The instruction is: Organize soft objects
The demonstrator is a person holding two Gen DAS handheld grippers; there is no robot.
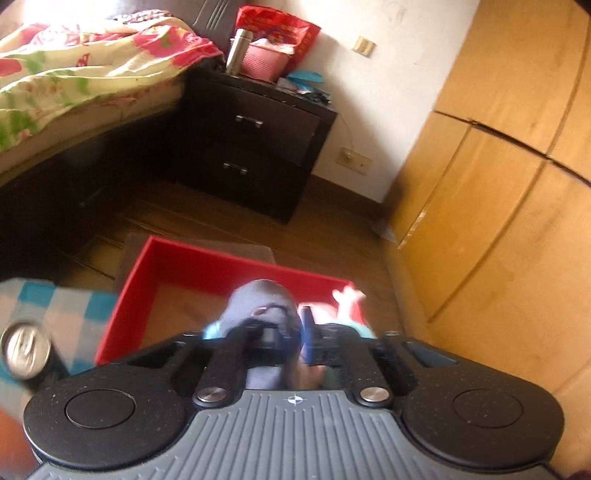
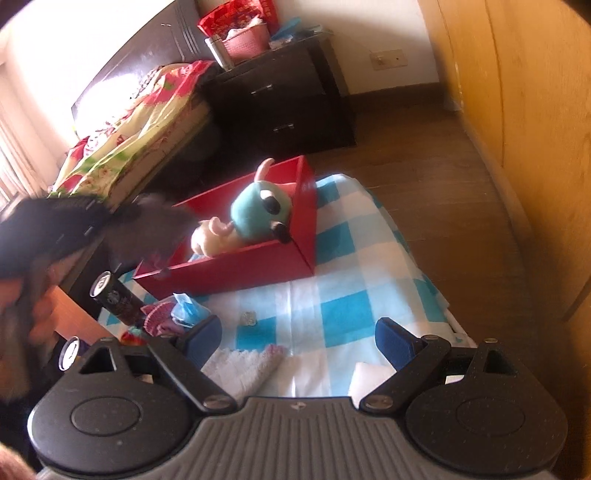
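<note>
Bedroom w/ wood floor [image 2: 424, 177], tall yellow wardrobe [image 1: 498, 184] along the right wall, and a bed [image 1: 55, 92] under a flowered quilt at upper left. Dark nightstand [image 1: 255, 147] w/ 2 drawers sits beside the bed; on top are a pink basket [image 1: 264, 61], a steel flask [image 1: 238, 50] and a red bag [image 1: 280, 26]. Blue-and-white checked cloth [image 2: 332, 295] covers a low surface in the foreground. Red box [image 2: 258, 258], open top, rests on the cloth's far end; inside it lie a teal plush toy [image 2: 262, 210] w/ big black-and-white eyes and a cream plush [image 2: 210, 240], touching each other. Left gripper [image 1: 286, 332] hangs above the box, fingers pinching a gray soft item [image 1: 262, 299]; right wrist view shows that same item as a blurred dark shape [image 2: 147, 225] over the box's near-left corner. Right gripper [image 2: 295, 343] hovers low over the cloth, blue pads [image 2: 391, 343] spread wide, nothing between them. Near its left finger sit a black drink can [image 2: 114, 295], a pink knit piece [image 2: 159, 314] and a crumpled blue item [image 2: 186, 308], close together. White lacy fabric [image 2: 240, 369] lies just ahead of the gripper body, w/ a white folded piece [image 2: 369, 376] to its right. Small metallic thing [image 2: 248, 318] on the cloth, too tiny to ID.
</note>
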